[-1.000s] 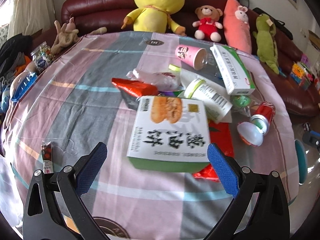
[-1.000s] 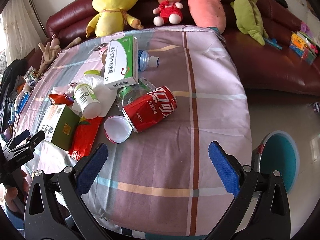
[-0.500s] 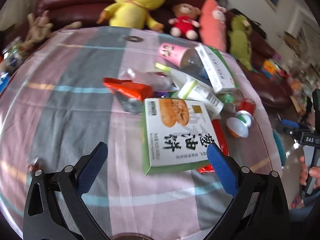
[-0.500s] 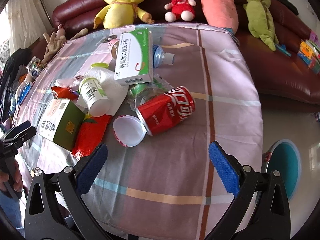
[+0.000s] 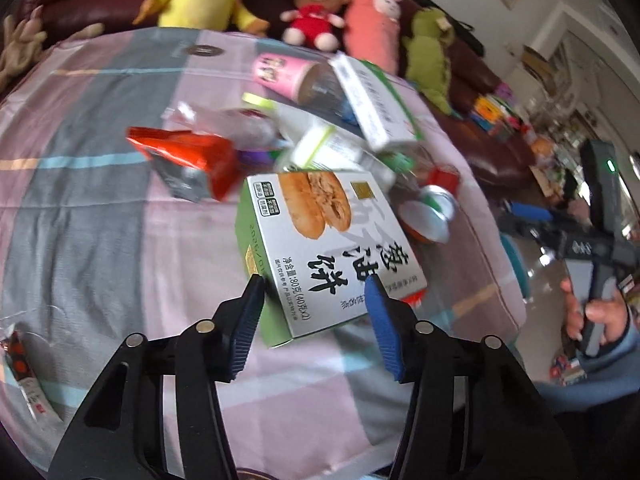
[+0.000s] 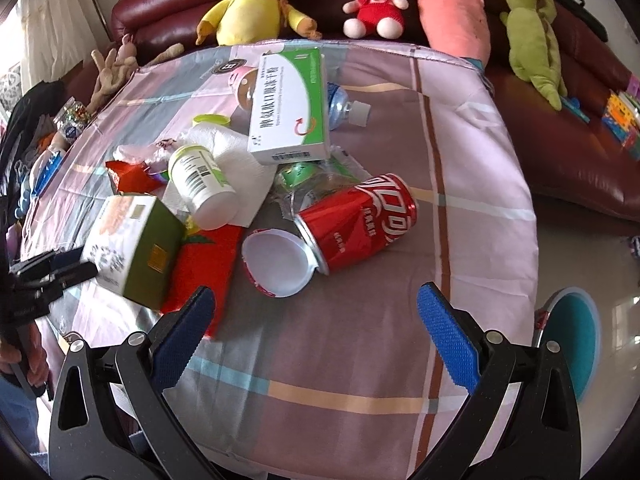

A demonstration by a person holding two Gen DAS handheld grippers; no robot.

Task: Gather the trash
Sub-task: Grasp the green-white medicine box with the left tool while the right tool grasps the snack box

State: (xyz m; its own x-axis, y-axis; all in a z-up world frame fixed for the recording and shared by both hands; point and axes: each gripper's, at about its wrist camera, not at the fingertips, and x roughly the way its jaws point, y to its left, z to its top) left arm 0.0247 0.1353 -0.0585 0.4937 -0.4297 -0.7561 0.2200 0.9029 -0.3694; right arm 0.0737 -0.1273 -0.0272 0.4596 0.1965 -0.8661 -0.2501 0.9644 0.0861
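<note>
A heap of trash lies on the cloth-covered table [image 6: 360, 360]. My left gripper [image 5: 314, 300] is shut on the near end of a green and white pancake box [image 5: 328, 240], which looks tilted up off the cloth; the box also shows in the right wrist view [image 6: 128, 248]. My right gripper [image 6: 316, 320] is open and empty, short of a red cola can [image 6: 360, 220] and a white lid [image 6: 276, 260]. Around them lie a white bottle [image 6: 200, 184], a green and white medicine box [image 6: 288, 104], a red packet [image 6: 200, 276] and a red wrapper [image 5: 188, 156].
Plush toys sit on the dark red sofa [image 6: 580, 152] behind the table. A teal bin [image 6: 576, 340] stands on the floor at the right. A small sachet [image 5: 24, 372] lies near the table's left edge. A pink cup [image 5: 276, 72] lies at the far side.
My left gripper has moved up to the pancake box and closed on its near end; the box has tilted. My right gripper has moved nearer the cola can and stays open.
</note>
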